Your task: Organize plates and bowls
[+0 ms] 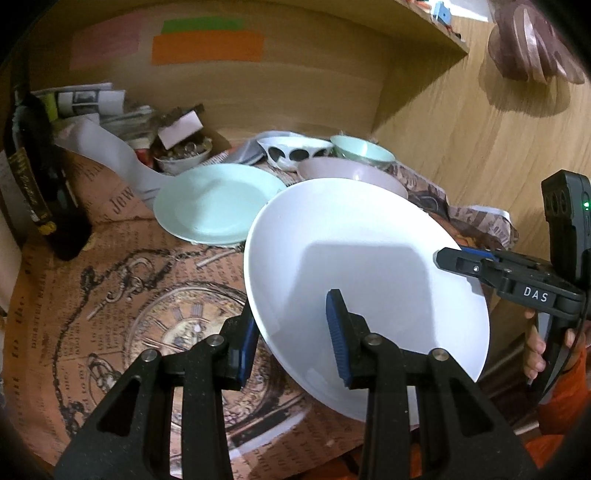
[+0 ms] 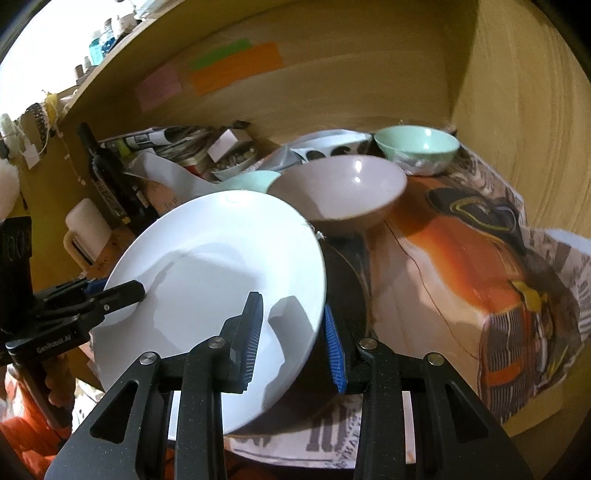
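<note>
A large white plate [image 1: 369,240] [image 2: 221,240] hangs tilted above the printed tablecloth, held from two sides. My left gripper [image 1: 291,310] is shut on its near-left rim, one blue pad on top and one under the rim. My right gripper [image 2: 291,304] is shut on the opposite rim, and in the left wrist view it [image 1: 454,258] clamps the plate's right edge. A mint plate [image 1: 218,203] lies flat behind the white one. Behind that stand a pink bowl [image 1: 354,173] [image 2: 340,188], a mint bowl [image 1: 362,149] [image 2: 417,147] and a white bowl with black spots [image 1: 295,149] [image 2: 332,144].
A dark bottle [image 1: 40,184] [image 2: 107,177] stands at the left. Stacked newspapers [image 1: 88,99] and a small bowl of odds and ends [image 1: 183,155] crowd the back left corner. Wooden walls and a shelf [image 1: 424,33] enclose the nook. The tablecloth [image 2: 461,258] drapes over the right edge.
</note>
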`<state>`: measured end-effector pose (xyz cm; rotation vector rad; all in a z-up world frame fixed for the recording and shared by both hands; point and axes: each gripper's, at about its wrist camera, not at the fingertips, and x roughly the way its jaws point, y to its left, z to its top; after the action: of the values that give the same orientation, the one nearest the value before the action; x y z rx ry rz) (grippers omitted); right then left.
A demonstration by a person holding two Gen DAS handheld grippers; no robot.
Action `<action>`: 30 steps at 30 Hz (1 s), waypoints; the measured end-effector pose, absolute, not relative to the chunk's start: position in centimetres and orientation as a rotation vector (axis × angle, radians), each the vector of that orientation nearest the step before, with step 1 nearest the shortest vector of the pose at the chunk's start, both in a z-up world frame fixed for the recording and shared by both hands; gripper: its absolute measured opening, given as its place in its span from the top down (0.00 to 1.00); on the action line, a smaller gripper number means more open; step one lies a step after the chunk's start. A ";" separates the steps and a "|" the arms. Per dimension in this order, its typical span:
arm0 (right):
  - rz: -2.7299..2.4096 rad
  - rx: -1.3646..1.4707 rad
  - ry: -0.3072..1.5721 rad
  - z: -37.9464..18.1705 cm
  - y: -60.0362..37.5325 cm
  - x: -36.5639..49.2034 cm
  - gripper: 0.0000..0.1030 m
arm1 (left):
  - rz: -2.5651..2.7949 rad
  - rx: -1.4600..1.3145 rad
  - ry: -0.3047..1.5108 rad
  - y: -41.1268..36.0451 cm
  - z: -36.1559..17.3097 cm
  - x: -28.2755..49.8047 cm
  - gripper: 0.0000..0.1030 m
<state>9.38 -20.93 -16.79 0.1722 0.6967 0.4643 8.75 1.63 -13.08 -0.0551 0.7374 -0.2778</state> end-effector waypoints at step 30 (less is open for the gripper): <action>0.463 0.209 0.769 -19.2 -21.3 10.4 0.71 | -0.270 -0.055 0.849 0.4 -16.1 10.8 0.65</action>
<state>10.40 -21.35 -19.24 0.2087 0.7686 0.4630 10.84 0.40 -16.09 -0.0545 0.8493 -0.2699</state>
